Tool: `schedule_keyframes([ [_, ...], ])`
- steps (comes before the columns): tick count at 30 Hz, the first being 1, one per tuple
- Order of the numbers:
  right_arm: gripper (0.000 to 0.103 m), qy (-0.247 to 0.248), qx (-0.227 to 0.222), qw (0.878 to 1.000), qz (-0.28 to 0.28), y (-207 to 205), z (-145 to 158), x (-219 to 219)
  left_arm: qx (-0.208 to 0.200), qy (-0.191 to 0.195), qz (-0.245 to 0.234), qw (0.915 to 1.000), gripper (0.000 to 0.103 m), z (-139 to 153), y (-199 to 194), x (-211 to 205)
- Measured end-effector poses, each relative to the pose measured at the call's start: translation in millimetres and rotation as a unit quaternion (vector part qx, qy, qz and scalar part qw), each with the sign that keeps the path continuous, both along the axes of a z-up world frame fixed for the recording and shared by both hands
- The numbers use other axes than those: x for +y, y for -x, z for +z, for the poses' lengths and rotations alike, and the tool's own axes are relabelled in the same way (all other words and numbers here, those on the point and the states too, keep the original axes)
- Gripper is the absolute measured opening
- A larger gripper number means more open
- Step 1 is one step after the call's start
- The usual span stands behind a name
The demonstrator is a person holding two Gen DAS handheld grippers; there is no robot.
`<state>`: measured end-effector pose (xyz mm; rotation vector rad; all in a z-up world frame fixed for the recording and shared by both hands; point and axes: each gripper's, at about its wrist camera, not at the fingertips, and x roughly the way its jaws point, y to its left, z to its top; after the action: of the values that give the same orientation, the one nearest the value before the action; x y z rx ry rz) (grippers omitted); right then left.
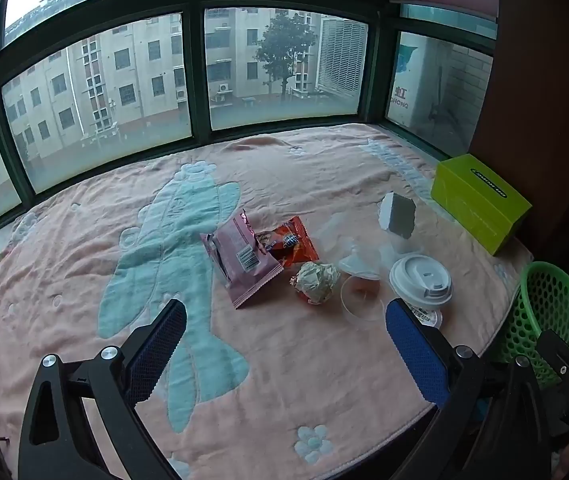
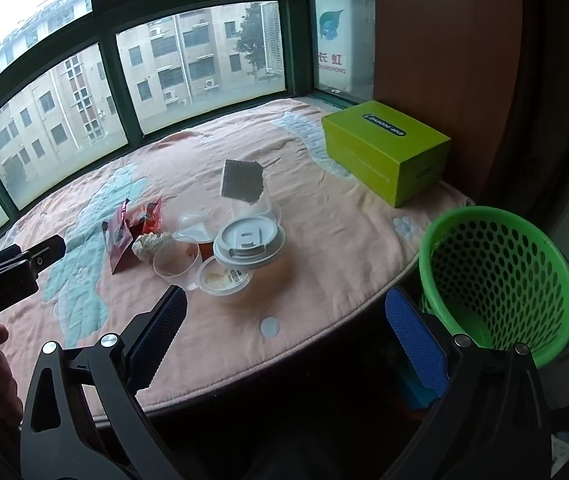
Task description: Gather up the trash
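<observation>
Both claws, the left claw (image 1: 284,344) and the right claw (image 2: 284,332), are held wide open and empty, while the light, crushable trash, judged best pinched at the pink wrapper (image 1: 240,262) edge, lies mid-blanket (image 1: 84,248), the green basket (image 2: 496,276) beside its right edge.

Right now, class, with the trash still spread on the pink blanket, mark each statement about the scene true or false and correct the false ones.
1. The green basket has trash in it. False: no trash shows in it.
2. The pink wrapper lies beside the orange wrapper. True.
3. The left hand-held gripper is shut on the crumpled paper ball. False: it is open and holds nothing.
4. The white lidded cup stands among the clear plastic cups. True.
5. The lime-green box is at the window end of the blanket. True.
6. The right hand-held gripper grips the box. False: it is open, apart from it.
</observation>
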<state>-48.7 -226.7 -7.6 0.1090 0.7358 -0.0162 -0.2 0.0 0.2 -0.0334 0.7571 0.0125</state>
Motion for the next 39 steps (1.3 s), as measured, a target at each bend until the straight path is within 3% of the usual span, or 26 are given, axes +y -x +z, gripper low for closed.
schedule_keyframes([
  [39, 0.098, -0.001, -0.001, 1.000, -0.004, -1.6, 2.1, -0.7, -0.008, 0.000, -0.005, 1.0000, 0.097, 9.4, -2.2, -5.9],
])
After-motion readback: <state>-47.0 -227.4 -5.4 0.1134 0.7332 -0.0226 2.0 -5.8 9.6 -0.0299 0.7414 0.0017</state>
